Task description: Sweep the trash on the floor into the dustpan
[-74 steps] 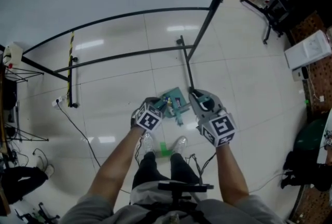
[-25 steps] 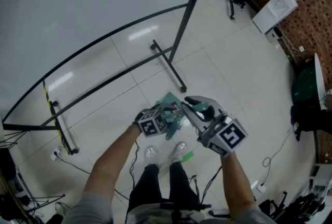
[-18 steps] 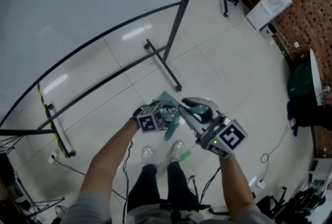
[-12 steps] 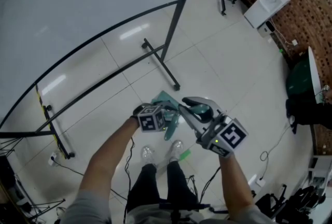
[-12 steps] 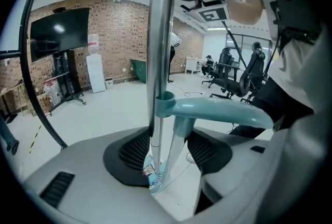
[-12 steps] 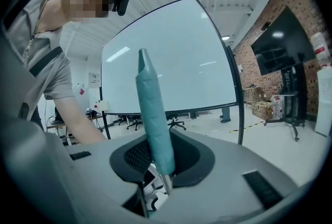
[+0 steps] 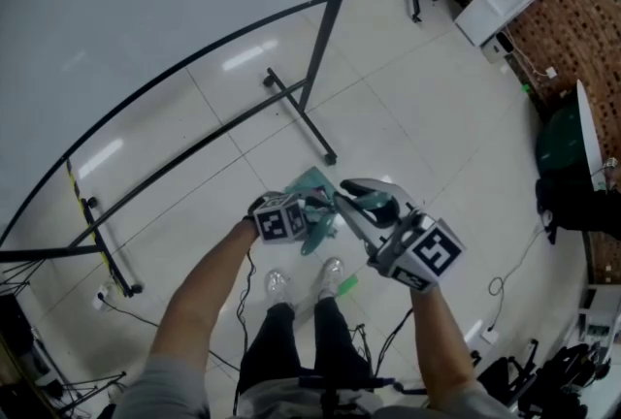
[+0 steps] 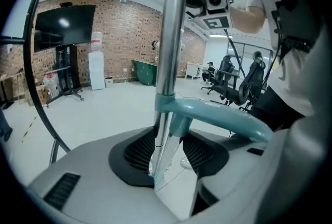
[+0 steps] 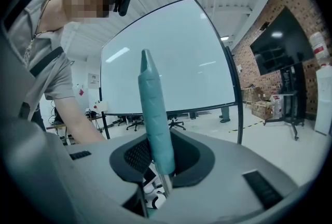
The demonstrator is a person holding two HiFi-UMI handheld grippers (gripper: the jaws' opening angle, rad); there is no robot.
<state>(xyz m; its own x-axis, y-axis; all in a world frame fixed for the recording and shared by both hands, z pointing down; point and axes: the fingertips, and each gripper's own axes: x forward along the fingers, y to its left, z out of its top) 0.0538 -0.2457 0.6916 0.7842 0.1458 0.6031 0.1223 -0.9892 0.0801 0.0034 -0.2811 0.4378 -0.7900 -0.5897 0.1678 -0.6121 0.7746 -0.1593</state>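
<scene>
Teal grip (image 9: 154, 114), the top end of a long handle, is pinched upright between the black pads of my right tongs (image 9: 158, 163). The jaws stand narrow and press on the grip from both sides, and its pointed tip rises clear above them. My left tongs (image 8: 167, 148) sit lower on the silver pole (image 8: 174, 36). Their jaws have just been closing with the pole between them, and the ribbed pads press on it just below a teal collar. A curved teal arm (image 8: 228, 119) branches from that collar to the right. In the left gripper view the pole runs upward to where my right tongs show at its upper end.

From the head view, I hold both tongs close together above my feet, with the thin pole slanting between them. The teal dustpan (image 7: 312, 184) shows just beyond the left tongs. I cannot tell whether it rests on the floor.

A small green scrap (image 7: 347, 289) lies on the white tiled floor (image 7: 417, 116), just beside my right shoe (image 7: 332, 273) and apart from the dustpan.

Farther out, the foot bar of a black stand (image 7: 301, 116) crosses the tiles at the whiteboard (image 7: 146, 0) edge of the floor. A white cabinet (image 7: 497, 0) stands near the far right corner, against a brick wall (image 7: 582, 10).
</scene>
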